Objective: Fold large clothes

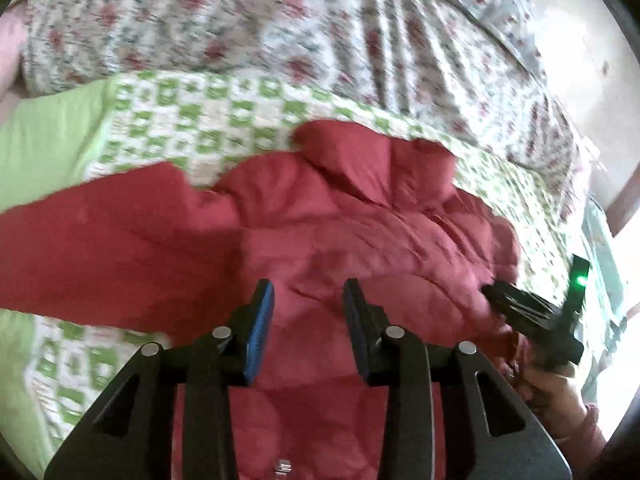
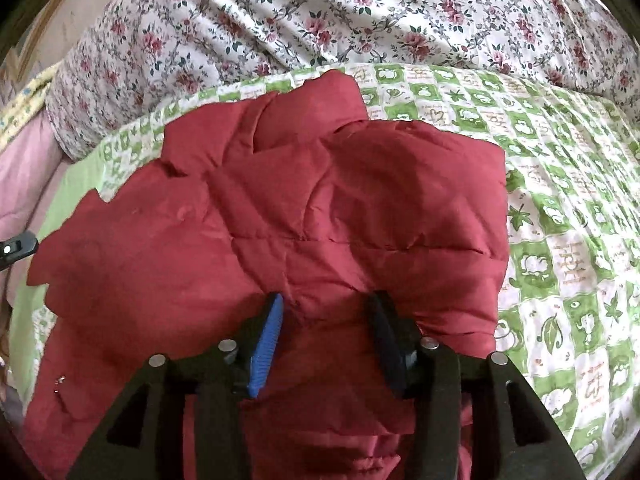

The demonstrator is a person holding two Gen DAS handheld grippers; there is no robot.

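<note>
1. We see a red quilted jacket (image 2: pixel 320 208) lying crumpled on a bed, spread over a green-and-white checked quilt (image 2: pixel 560 208).
2. Beyond the quilt lies a rose-print floral cover (image 2: pixel 360 8), bunched in folds.
3. Our left gripper (image 1: pixel 308 292) hangs over the jacket with its fingers (image 1: pixel 262 320) partly apart; nothing is pinched between them, and the red fabric shows through the gap beneath.
4. Our right gripper (image 2: pixel 326 308) also stands above the jacket, fingers (image 2: pixel 268 332) apart and somewhat wider than the left pair, with no cloth clamped between the pads.
5. In the left wrist view the right gripper (image 1: pixel 520 308) appears at the jacket's right edge, held by a hand (image 1: pixel 556 388); whether its tips touch the fabric there we cannot tell, since the view is blurred.
6. One sleeve (image 1: pixel 100 240) stretches out to the left.
</note>
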